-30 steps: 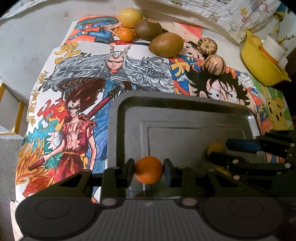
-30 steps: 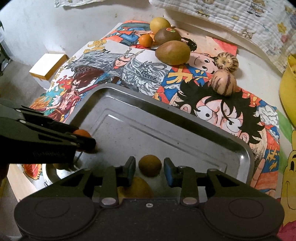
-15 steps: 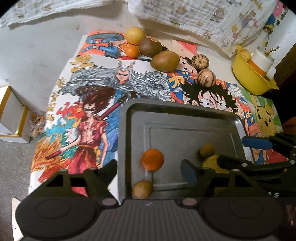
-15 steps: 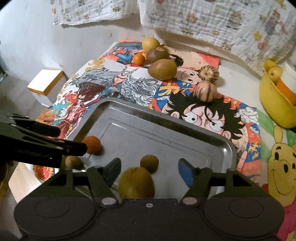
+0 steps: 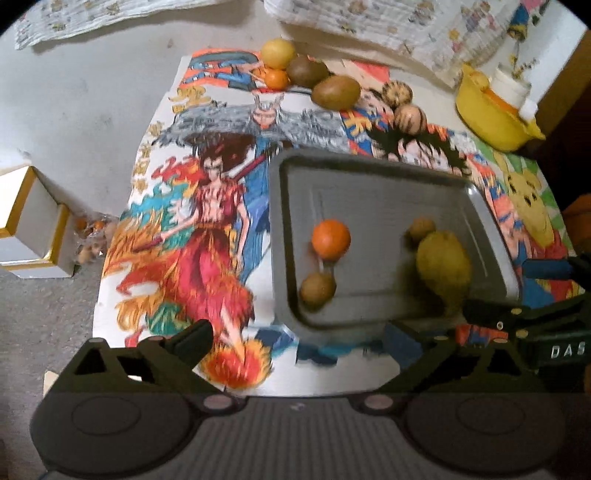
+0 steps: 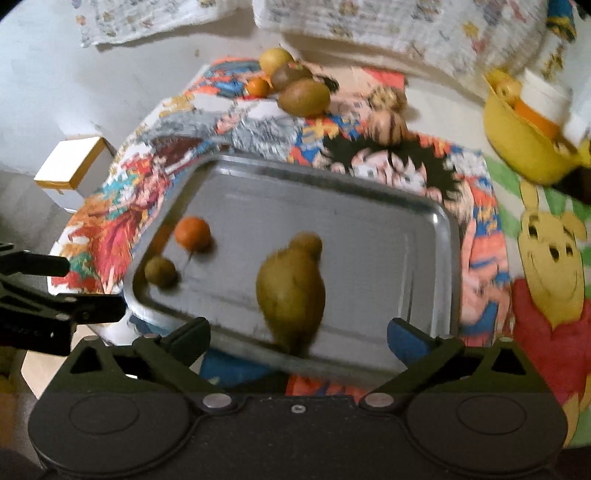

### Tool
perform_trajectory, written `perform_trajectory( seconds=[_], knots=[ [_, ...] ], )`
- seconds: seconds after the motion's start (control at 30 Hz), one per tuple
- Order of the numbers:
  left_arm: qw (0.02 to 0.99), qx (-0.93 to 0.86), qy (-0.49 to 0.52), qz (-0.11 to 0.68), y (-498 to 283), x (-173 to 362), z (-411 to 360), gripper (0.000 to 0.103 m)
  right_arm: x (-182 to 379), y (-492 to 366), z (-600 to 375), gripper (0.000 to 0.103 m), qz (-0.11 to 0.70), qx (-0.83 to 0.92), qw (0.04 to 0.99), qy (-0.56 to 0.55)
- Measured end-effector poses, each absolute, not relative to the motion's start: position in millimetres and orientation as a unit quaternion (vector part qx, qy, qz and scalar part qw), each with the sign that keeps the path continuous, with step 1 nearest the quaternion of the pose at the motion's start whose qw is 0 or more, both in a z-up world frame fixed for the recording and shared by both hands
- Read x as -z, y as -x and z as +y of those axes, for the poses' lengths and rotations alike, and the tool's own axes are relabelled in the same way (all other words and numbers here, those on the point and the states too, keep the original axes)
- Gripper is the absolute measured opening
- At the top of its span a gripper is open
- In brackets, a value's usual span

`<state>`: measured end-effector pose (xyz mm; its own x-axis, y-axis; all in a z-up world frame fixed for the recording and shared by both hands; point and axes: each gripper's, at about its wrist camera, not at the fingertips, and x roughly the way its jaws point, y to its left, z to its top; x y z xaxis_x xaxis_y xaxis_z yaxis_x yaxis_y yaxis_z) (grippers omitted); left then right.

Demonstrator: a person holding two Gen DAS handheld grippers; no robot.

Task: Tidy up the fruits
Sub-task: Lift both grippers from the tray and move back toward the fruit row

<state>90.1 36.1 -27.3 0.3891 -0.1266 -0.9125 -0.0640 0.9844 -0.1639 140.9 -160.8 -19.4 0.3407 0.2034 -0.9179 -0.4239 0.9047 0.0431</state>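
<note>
A metal tray (image 5: 369, 192) lies on cartoon posters and also shows in the right wrist view (image 6: 332, 206). In it lie an orange (image 5: 330, 239), a small brown fruit (image 5: 317, 290), another small brown fruit (image 5: 421, 229) and a large yellow-green fruit (image 5: 443, 266). In the right wrist view I see the same orange (image 6: 192, 233) and large fruit (image 6: 291, 291). My left gripper (image 5: 295, 339) is open and empty, above the tray's near edge. My right gripper (image 6: 299, 336) is open and empty over the tray's near edge.
Several loose fruits (image 5: 334, 92) lie in a row on the posters beyond the tray. A yellow bowl (image 5: 491, 118) stands far right. A white and gold box (image 5: 29, 221) sits at the left. A quilt (image 6: 369, 26) lies at the back.
Both grippers have opened wide, let go of the orange and the small brown fruit, and pulled up and back from the tray. The fruits now rest in the tray.
</note>
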Motion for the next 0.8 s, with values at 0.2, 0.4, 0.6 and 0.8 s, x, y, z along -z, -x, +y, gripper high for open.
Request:
perform_trajectory(
  seconds=[0.2, 0.4, 0.6, 0.8],
  knots=[
    [0.824, 0.016, 0.056, 0.564, -77, 33, 35, 0.102, 29, -128, -168, 0.102, 0.565, -0.155, 0.803, 0.107],
    [0.820, 0.000, 0.034, 0.571, -76, 37, 38, 0.102, 34, -123, -181, 0.102, 0.577, -0.100, 0.800, 0.129],
    [0.823, -0.008, 0.023, 0.568, -83, 36, 45, 0.102, 35, -126, -191, 0.102, 0.576, -0.072, 0.803, 0.133],
    [0.827, -0.013, 0.013, 0.562, -98, 33, 51, 0.102, 35, -135, -191, 0.102, 0.572, -0.063, 0.805, 0.145]
  ],
)
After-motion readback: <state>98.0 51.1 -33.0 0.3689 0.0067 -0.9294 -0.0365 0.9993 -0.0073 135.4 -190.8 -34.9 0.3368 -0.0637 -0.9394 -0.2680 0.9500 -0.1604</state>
